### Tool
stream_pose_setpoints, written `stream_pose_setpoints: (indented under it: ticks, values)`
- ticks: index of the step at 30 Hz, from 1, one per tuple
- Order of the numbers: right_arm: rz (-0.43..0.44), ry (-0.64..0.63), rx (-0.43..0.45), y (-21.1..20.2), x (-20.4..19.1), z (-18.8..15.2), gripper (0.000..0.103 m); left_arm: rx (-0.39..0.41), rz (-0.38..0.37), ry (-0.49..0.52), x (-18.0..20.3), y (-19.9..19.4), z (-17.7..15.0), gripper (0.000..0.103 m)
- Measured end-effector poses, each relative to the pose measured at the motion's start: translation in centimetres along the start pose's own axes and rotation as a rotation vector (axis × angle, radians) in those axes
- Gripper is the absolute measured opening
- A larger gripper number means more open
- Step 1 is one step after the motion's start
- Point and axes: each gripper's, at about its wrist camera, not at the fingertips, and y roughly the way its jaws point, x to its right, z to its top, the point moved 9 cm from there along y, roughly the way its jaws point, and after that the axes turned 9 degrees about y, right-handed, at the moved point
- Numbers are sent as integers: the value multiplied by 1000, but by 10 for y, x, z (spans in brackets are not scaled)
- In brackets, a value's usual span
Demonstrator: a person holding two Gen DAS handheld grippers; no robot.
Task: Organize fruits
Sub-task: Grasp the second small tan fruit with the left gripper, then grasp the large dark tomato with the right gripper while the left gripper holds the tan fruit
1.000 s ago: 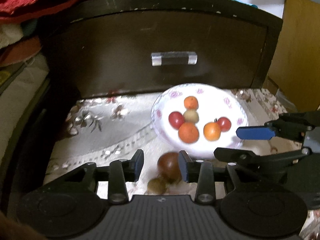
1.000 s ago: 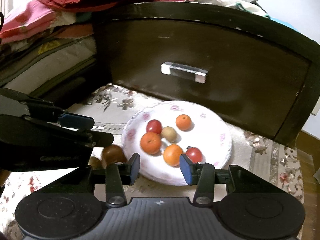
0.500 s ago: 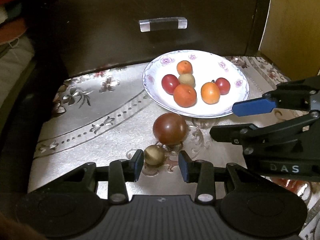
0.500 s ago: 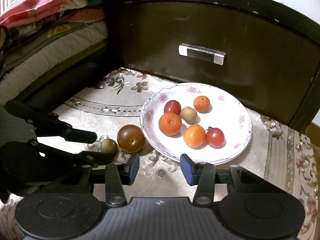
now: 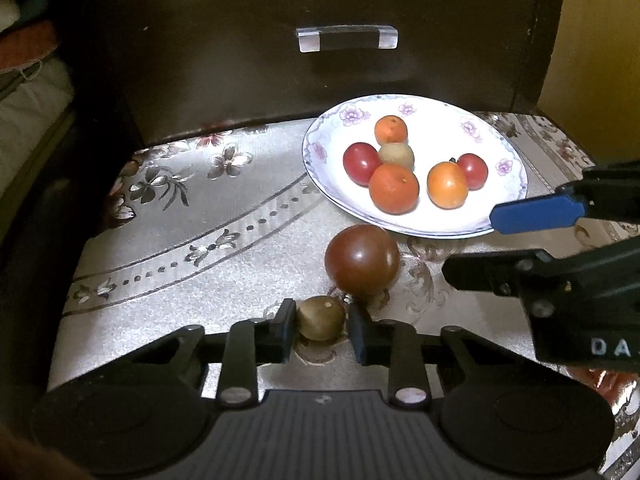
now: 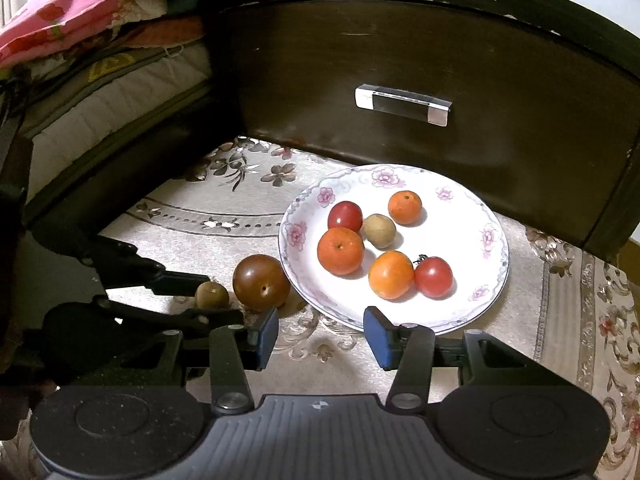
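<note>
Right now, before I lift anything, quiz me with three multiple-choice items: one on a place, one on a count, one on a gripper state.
1. Where is the big dark-red fruit?
A. on the plate
B. on the cloth beside the plate
C. in the drawer

2. How many fruits lie on the plate?
A. four
B. six
C. eight

3. What is the left gripper doing?
A. closed on the small brown fruit
B. wide open above the plate
C. gripping the drawer handle

Answers:
1 B, it sits on the patterned cloth just off the rim.
2 B, three orange, two red, one brownish.
3 A, both pads press the small brown fruit; its jaws have just been closing.
</note>
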Motion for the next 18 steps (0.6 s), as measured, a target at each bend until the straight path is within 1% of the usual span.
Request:
stream_pose_setpoints:
  ticks: [6, 10, 13, 18]
  values:
    - [12, 0, -9, -3, -4, -2, 45, -5, -12, 14, 1, -6, -7, 32]
    - [26, 12, -12, -3, -12, -1, 45, -7, -22, 2, -4, -14, -18, 32]
    - [39, 41, -14, 1, -19, 1, 45, -7, -33, 0, -5, -19, -23, 32]
    - [39, 116, -39, 20, -28, 2, 45, -6, -52, -12, -8, -23, -28, 32]
